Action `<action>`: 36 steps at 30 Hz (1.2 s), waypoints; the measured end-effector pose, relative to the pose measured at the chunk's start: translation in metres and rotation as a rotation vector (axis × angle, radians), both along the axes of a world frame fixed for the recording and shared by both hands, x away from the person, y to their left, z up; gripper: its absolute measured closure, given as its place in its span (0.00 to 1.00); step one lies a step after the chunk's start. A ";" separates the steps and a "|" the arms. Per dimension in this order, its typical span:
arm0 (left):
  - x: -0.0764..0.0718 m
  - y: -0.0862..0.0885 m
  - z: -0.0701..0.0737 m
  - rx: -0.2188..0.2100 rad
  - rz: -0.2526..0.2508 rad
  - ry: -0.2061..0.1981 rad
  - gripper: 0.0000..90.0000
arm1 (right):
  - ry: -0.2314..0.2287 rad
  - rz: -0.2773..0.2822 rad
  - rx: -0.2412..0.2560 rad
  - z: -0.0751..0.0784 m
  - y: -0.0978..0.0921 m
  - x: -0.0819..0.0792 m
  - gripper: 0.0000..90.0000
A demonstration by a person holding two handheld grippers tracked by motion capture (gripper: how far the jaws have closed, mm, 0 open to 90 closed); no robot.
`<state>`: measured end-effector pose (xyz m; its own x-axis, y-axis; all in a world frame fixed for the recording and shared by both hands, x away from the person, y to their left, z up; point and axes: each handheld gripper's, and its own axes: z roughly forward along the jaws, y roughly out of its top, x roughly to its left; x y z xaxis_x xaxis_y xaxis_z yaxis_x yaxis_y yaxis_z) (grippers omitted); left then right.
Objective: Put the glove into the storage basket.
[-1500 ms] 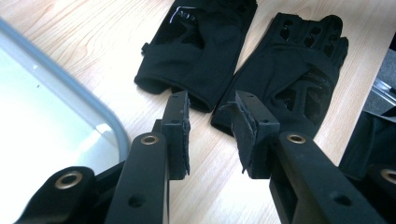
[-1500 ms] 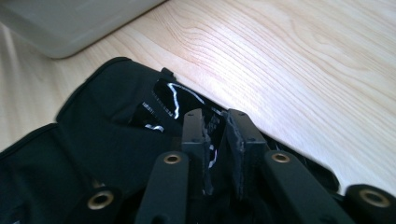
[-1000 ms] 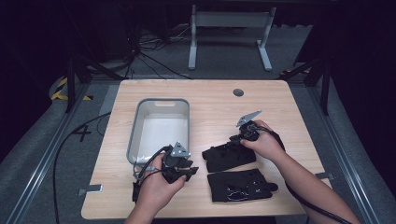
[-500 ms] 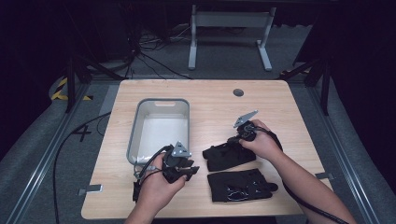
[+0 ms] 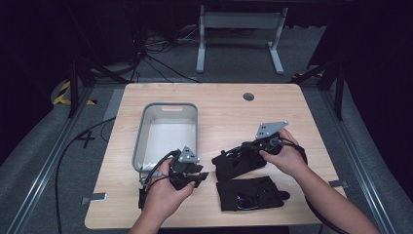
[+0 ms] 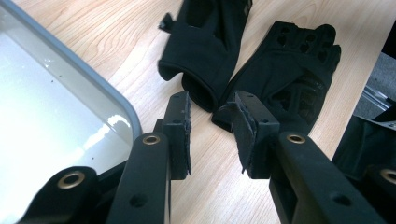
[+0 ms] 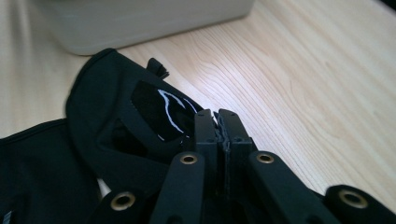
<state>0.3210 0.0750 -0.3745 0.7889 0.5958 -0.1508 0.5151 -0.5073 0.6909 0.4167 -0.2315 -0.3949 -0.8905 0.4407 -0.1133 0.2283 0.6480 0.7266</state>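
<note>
On the wooden tabletop, we see our right tongs pressed together against the upper glove; left tongs gape just short of both gloves.

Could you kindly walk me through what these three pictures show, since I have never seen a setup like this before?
No robot here: a person works at a wooden table with a hand-held two-jaw tool in each hand. The high view looks down from above the person's side. The other two come from small cameras riding on the tools, looking along their black jaws.

On the table lie a grey tray and two black fingerless gloves: the farther glove and the nearer glove.

The left gripper hangs open above the wood, beside the tray corner, with the gloves just ahead. The right gripper has its jaws pressed together at the farther glove's edge; whether they pinch fabric I cannot tell.
</note>
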 end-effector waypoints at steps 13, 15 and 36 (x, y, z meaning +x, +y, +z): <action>0.004 -0.013 -0.001 -0.005 -0.040 0.004 0.74 | -0.122 0.083 0.032 0.005 -0.028 -0.081 0.98; 0.005 -0.015 -0.001 -0.005 -0.044 0.006 0.74 | -0.111 0.100 0.033 0.003 -0.030 -0.092 0.98; 0.002 -0.030 -0.007 0.011 -0.093 0.026 0.74 | 0.152 0.125 0.013 -0.029 -0.038 -0.131 0.89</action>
